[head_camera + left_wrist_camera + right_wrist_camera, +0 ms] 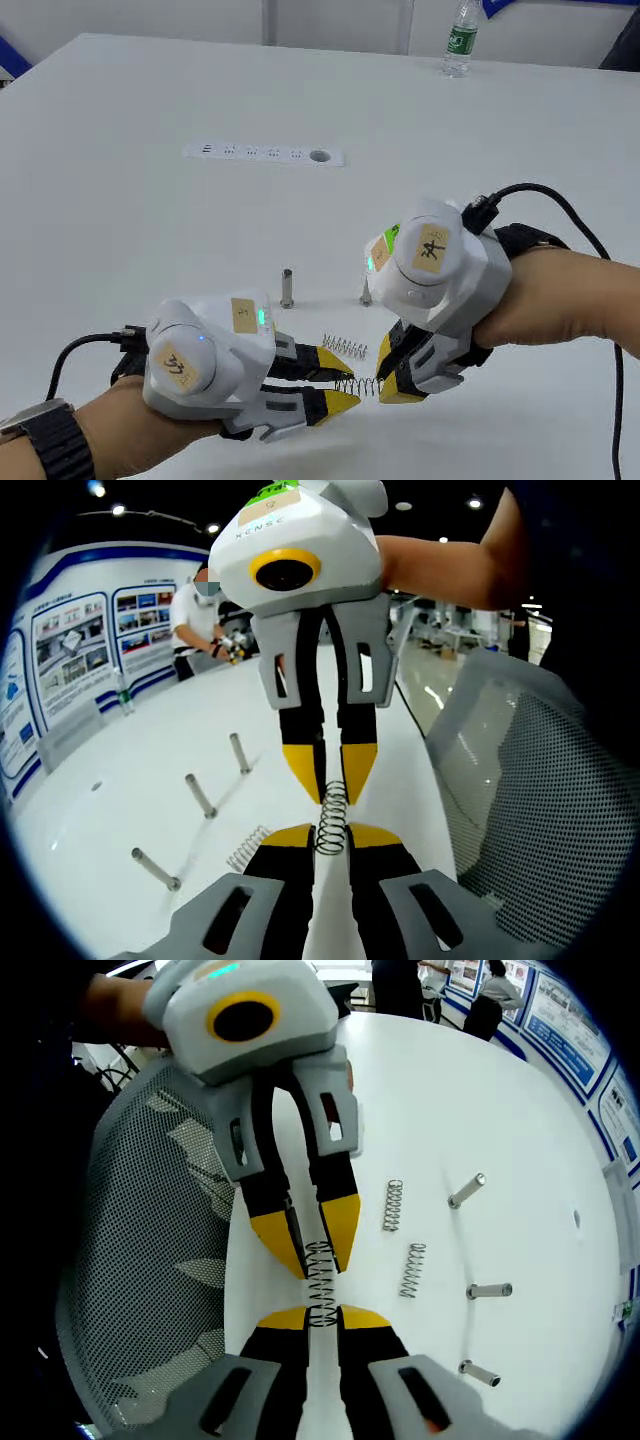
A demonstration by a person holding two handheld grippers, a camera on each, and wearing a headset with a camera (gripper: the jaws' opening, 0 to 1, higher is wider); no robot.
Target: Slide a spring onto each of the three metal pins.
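Near side of tabletop (150, 220): my left claw (341, 382) faces my right claw (392, 374), spring (361, 386) bridging them. Loose spring (345, 347) just behind. Farther back, left pin (287, 288), right pin (366, 293); power strip (265, 153) beyond.

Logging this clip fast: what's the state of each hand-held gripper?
Left hand-held gripper: closed on one end of the spring.
Right hand-held gripper: closed on the same spring's other end.

water bottle (460, 38), power strip (264, 153), mesh chair (540, 780)
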